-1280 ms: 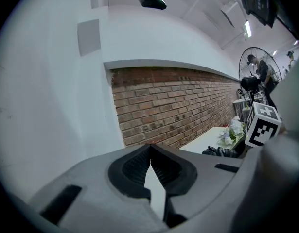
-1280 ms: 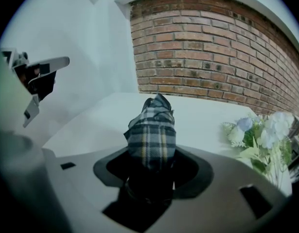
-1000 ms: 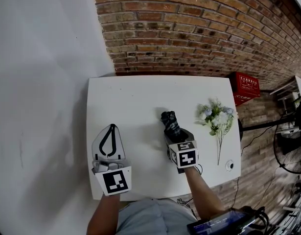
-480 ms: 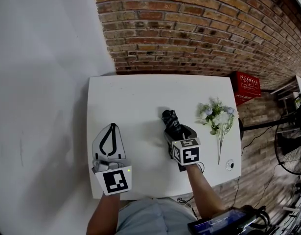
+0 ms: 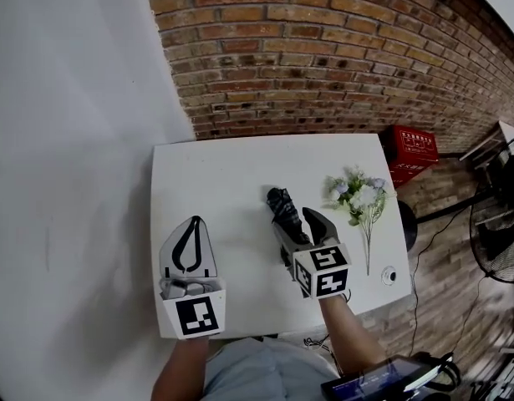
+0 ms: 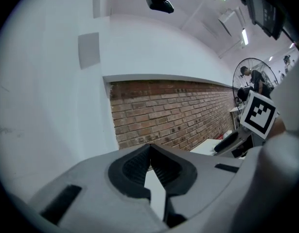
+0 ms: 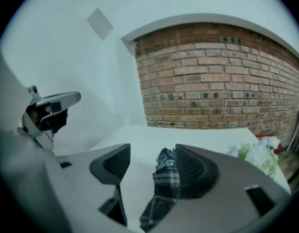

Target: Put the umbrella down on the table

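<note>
The folded dark plaid umbrella [image 5: 281, 207] lies on the white table [image 5: 223, 174], right of its middle. My right gripper [image 5: 298, 228] hovers above the umbrella's near end, open. Its jaws have just been opening and then eased in a little. In the right gripper view the umbrella [image 7: 164, 178] shows below and between the right gripper's [image 7: 153, 152] jaws, nearer the right one, and the pads do not press on it. My left gripper [image 5: 192, 221] is held over the table's near left part, shut and empty; in its own view the left gripper's [image 6: 149, 147] tips meet.
A bunch of white and pale blue flowers [image 5: 357, 197] lies on the table to the umbrella's right. A small round object [image 5: 389, 276] sits near the front right corner. A red crate [image 5: 409, 150] and a fan [image 5: 499, 257] stand on the floor beyond the right edge, against a brick wall [image 5: 323, 57].
My right gripper has lifted away from the umbrella with its jaws spread wider; the umbrella stays lying on the table. The left gripper has risen a little.
</note>
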`<state>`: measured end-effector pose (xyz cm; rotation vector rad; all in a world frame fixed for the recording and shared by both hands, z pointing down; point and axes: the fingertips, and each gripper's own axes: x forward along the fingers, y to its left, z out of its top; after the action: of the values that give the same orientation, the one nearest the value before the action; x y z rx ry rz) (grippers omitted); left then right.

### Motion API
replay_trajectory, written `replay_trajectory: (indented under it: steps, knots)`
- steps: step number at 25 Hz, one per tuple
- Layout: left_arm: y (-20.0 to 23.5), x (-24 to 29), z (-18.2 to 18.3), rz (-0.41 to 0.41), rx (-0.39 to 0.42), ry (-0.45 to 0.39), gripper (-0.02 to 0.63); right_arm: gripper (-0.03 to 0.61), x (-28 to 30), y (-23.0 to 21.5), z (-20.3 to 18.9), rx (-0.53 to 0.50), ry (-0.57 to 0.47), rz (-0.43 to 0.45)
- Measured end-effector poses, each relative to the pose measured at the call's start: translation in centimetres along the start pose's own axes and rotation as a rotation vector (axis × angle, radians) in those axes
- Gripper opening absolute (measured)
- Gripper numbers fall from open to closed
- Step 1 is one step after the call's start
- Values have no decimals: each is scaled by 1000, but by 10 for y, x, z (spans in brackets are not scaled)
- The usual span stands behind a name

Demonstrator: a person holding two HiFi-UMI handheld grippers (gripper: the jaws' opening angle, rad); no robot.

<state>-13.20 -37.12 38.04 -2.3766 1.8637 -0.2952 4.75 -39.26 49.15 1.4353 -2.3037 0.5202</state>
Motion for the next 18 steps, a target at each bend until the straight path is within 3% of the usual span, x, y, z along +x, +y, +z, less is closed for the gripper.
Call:
replay_trajectory:
  steps: [7, 13, 18]
  knots:
    - [-10, -32, 59, 21, 44, -91, 8, 160, -80, 23, 75, -83, -280, 8]
    - [-20, -55, 93, 35, 85, -158, 8, 6, -128, 25, 97, -111, -399, -47]
    - [-23, -66, 112, 36, 61, -187, 8, 6, -154, 27, 111, -127, -459, -60]
